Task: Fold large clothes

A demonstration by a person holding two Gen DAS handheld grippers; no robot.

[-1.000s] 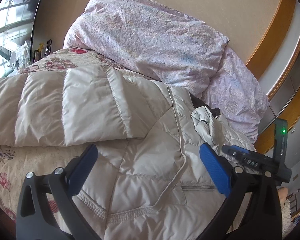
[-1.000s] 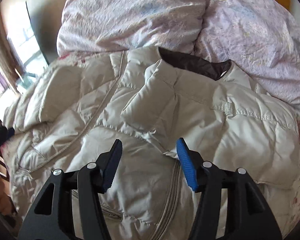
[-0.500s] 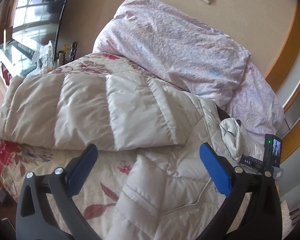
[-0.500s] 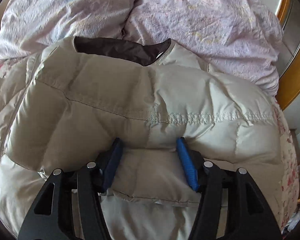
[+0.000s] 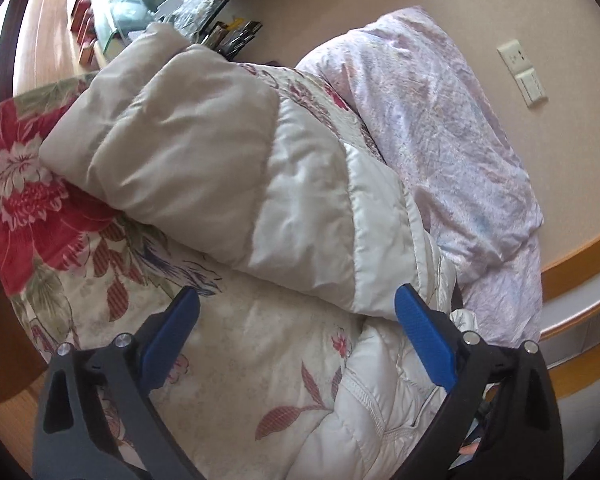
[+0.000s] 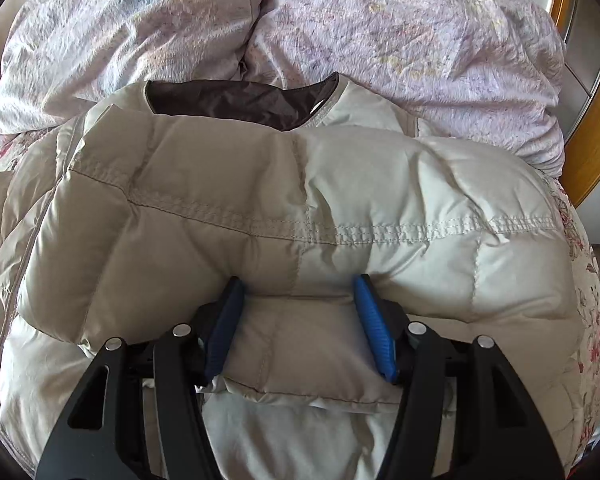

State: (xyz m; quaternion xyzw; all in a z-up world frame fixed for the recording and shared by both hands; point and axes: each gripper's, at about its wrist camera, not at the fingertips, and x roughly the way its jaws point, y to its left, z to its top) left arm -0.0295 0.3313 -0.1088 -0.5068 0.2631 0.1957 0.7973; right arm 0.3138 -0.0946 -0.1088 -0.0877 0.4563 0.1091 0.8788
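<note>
Sleeve (image 6: 300, 248) now folded between right tongs (image 6: 300, 308)

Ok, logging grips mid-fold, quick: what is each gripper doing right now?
Left gripper: open, just closing slightly, nothing between its jaws.
Right gripper: closed on a folded part of the puffer jacket.

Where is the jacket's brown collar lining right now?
Right wrist view, top centre: the brown collar lining sits at the jacket's far edge, against the lilac pillows.

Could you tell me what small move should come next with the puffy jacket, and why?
Probably bring the open left tongs down onto the outstretched sleeve; it lies unfolded across the floral bedspread, while the right tongs pin the folded sleeve.
</note>
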